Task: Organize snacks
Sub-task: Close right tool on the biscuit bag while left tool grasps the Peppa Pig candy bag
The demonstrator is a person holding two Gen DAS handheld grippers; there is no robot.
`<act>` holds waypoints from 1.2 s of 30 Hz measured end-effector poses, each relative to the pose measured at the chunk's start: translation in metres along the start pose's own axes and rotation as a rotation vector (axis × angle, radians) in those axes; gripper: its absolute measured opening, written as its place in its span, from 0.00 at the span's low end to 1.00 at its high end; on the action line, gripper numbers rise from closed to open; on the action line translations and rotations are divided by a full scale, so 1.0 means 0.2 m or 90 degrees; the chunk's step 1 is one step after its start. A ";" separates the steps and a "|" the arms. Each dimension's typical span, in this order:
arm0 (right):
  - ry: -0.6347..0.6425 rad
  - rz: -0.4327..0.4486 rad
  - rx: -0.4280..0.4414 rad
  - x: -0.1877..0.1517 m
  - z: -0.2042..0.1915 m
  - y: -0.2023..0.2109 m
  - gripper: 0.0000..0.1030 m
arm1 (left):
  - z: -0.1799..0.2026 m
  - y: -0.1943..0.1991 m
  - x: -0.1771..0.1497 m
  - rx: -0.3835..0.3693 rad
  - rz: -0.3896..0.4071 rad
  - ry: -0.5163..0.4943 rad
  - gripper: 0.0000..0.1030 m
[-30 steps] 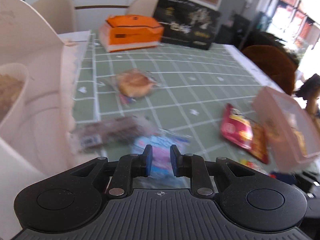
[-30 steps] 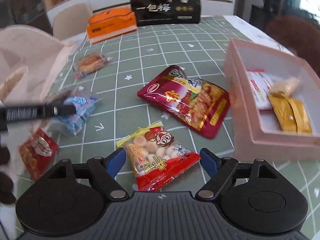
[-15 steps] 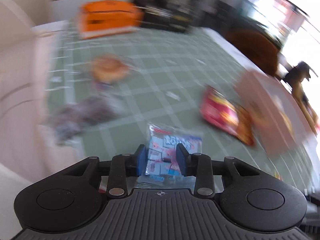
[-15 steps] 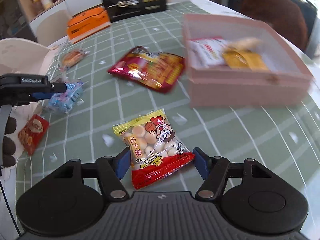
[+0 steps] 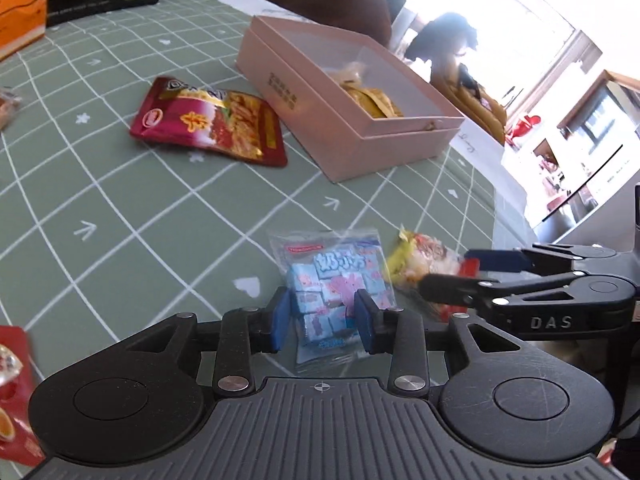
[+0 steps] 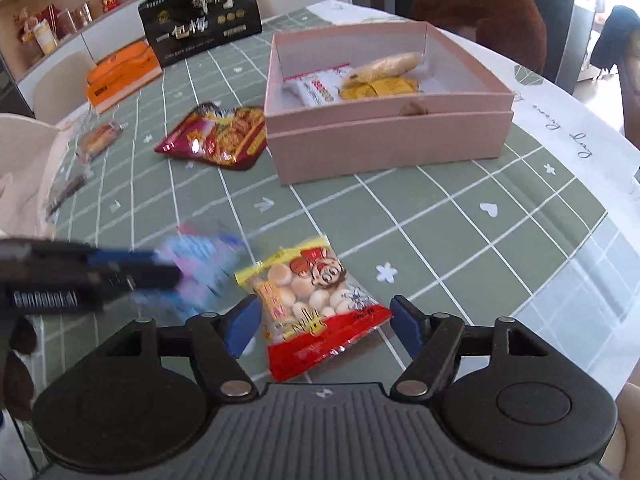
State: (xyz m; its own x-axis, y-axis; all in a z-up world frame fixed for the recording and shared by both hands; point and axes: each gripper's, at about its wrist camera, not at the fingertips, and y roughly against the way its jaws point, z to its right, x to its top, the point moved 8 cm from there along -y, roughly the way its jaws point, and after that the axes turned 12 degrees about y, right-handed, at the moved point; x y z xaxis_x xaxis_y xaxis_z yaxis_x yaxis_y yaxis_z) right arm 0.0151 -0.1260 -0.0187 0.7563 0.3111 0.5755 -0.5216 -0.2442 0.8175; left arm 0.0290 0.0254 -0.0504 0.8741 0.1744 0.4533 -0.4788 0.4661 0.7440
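My left gripper [image 5: 322,320] is shut on a clear packet of blue candy cubes [image 5: 336,280], which shows blurred beside its fingers in the right wrist view [image 6: 200,256]. My right gripper [image 6: 324,320] has its jaws opening. A yellow and red packet of round biscuits [image 6: 316,300] lies on the cloth between them, free of both pads. The two grippers are close together, and the right gripper [image 5: 444,272] reaches in beside the blue packet. An open pink box [image 6: 384,140] holding a few snacks stands beyond them. A large red packet [image 6: 216,136] lies left of it.
An orange box [image 6: 120,76] and a black box [image 6: 200,28] stand at the table's far side. A wrapped bun [image 6: 98,138] and a dark bar [image 6: 66,196] lie at the left. A small red packet [image 5: 12,392] lies near the front edge. A brown chair [image 6: 480,12] stands behind the pink box.
My left gripper opened, took the blue packet between its jaws and swung right with it, up to the right gripper. The right gripper's jaws narrowed around the biscuit packet, then widened again.
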 end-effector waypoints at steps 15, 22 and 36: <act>-0.010 -0.019 -0.099 -0.07 0.12 -0.05 0.76 | 0.33 -0.05 -0.07 0.156 0.028 -0.208 0.38; -0.059 -0.011 -0.131 -0.16 0.29 -0.01 0.85 | 0.40 -0.11 -0.15 0.182 0.020 -0.273 0.62; -0.076 0.015 -0.155 -0.23 0.34 0.01 1.00 | 0.15 -0.10 0.00 0.200 0.052 -0.076 0.83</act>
State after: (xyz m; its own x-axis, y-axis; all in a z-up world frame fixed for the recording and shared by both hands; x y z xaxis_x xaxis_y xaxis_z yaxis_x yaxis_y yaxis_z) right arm 0.0068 -0.2020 -0.0452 0.7768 0.1944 0.5990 -0.6079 -0.0173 0.7939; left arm 0.0366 -0.0090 -0.0503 0.8246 0.0890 0.5586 -0.5654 0.1617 0.8088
